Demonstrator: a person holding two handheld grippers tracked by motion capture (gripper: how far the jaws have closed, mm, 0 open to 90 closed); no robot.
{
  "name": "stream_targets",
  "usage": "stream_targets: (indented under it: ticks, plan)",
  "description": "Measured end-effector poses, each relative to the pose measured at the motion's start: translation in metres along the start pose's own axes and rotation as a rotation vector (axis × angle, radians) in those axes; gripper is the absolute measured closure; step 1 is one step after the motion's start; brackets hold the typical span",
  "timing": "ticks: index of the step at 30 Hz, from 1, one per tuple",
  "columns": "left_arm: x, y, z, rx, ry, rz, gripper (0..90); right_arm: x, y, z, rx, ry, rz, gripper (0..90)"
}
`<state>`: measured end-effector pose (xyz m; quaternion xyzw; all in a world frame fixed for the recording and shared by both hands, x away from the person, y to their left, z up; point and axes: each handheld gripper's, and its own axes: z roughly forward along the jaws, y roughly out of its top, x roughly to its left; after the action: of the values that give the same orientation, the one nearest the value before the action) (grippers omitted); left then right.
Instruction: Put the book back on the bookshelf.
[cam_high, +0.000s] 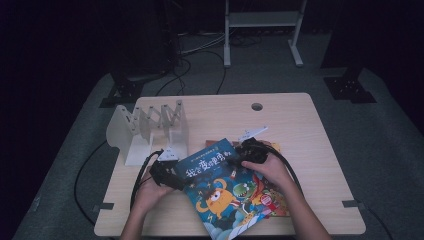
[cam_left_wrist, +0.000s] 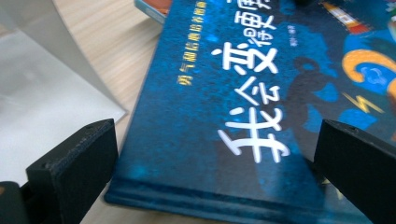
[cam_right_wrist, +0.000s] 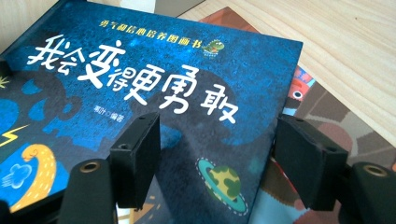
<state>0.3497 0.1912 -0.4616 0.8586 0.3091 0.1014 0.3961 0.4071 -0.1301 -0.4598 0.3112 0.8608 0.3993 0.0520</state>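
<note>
A blue picture book (cam_high: 220, 187) lies on a stack of other books (cam_high: 272, 200) at the near middle of the wooden bench (cam_high: 300, 125), between the two claws. The left claw (cam_high: 172, 180) sits at the book's left edge, by the spine. In the left gripper view its jaws stand wide apart, one over the bare bench beside the spine and the other over the cover, with the blue picture book (cam_left_wrist: 243, 116) spanning the gap; the pads press on nothing. Just beyond the left claw's outer jaw stands a white folding book rack (cam_high: 150, 130), its pale wall (cam_left_wrist: 42, 102) close to the book's corner. The right claw (cam_high: 247, 150) rests at the book's far right corner. In the right gripper view the jaws stand apart at a moderate gap above the cover (cam_right_wrist: 154, 93), one over the blue cover and one at its right edge, above the lower book (cam_right_wrist: 327, 116). Whether the pads grip the book's edge cannot be told. Each claw is held by a hand (cam_high: 150, 192) reaching in from the near side.
</note>
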Motion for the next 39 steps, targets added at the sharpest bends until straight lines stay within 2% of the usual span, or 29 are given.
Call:
stream_targets:
  ticks: [2,4,6,11,17,24,30,39]
  plan:
    - [0.001,-0.001,-0.001,0.006,-0.003,0.0,0.0,0.001,-0.001,-0.004,0.01,-0.017,0.006,32.5]
    - [0.001,-0.001,-0.001,0.008,-0.004,-0.001,0.0,0.003,-0.004,-0.01,0.006,-0.056,-0.015,34.1]
    - [0.001,-0.001,-0.001,0.009,-0.004,-0.001,0.0,0.004,-0.009,-0.02,-0.007,-0.055,-0.002,34.0]
    - [0.001,-0.001,-0.001,0.008,-0.006,-0.006,0.0,0.006,-0.025,-0.047,-0.054,-0.091,0.006,33.2]
    - [0.001,-0.001,-0.001,0.012,-0.005,-0.004,0.0,0.01,-0.044,-0.07,-0.066,-0.132,0.011,32.6]
    - [0.001,-0.001,-0.001,0.009,-0.006,-0.009,0.0,0.016,-0.065,-0.095,-0.086,-0.146,0.014,32.5]
    - [0.001,-0.001,-0.001,0.013,-0.008,-0.006,0.0,0.021,-0.094,-0.114,-0.113,-0.146,0.04,32.6]
    - [0.001,-0.001,-0.001,0.013,-0.009,-0.008,0.0,0.035,-0.12,-0.128,-0.079,-0.147,0.03,31.8]
